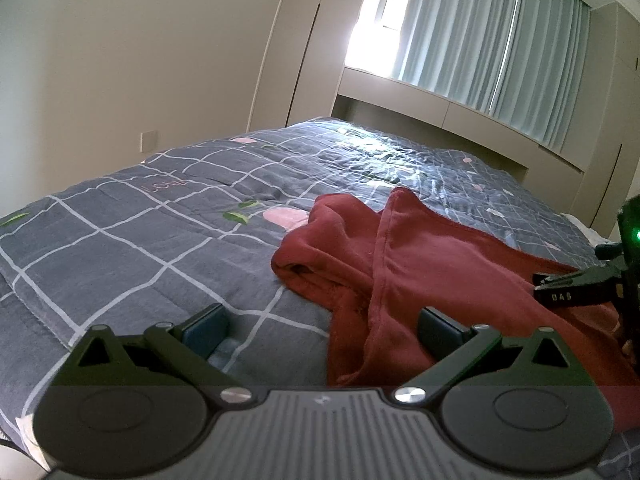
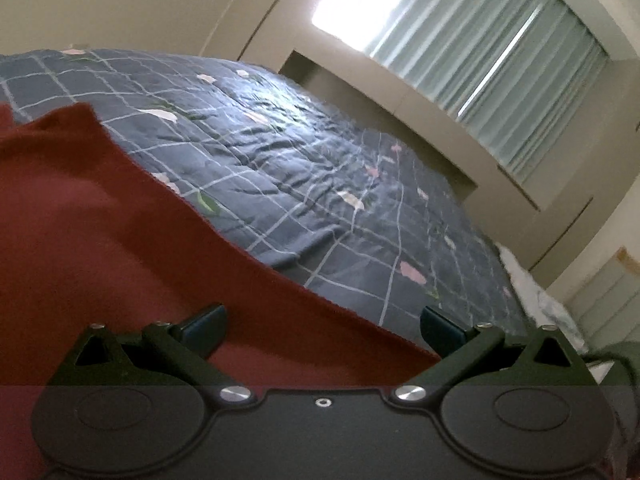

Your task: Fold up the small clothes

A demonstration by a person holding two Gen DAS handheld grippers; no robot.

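Centrally, a dark red garment (image 1: 404, 264) lies crumpled on a bed, on top of a grey-blue quilt (image 1: 132, 240) crossed by a grid of white lines and dotted with pink and green motifs. In the left wrist view the fabric forms two raised folds with a seam running down the nearer one, and a rolled opening faces left toward the bare quilt. In the right wrist view the same garment (image 2: 104, 240) fills the lower left, its straight edge running diagonally from upper left to lower right across the quilt (image 2: 304, 168).

Left gripper (image 1: 322, 330): jaws spread wide, holding nothing. Its left finger sits over the quilt and its right finger (image 1: 438, 332) over the red fabric, so the garment's near edge falls between them; whether the pad touches the cloth cannot be told.

Right gripper (image 2: 322, 330): jaws likewise spread, nothing clasped. Its left finger (image 2: 202, 328) lies over the garment, its right finger over the quilt. From the left wrist view, the right gripper (image 1: 576, 284) appears at the right edge, low over the red fabric, with a green light showing on its body.

Behind the bed stand a beige wall (image 1: 120, 60), a low built-in ledge (image 1: 440, 108) and pale pleated curtains (image 1: 500, 40) beside a bright window (image 1: 372, 20).
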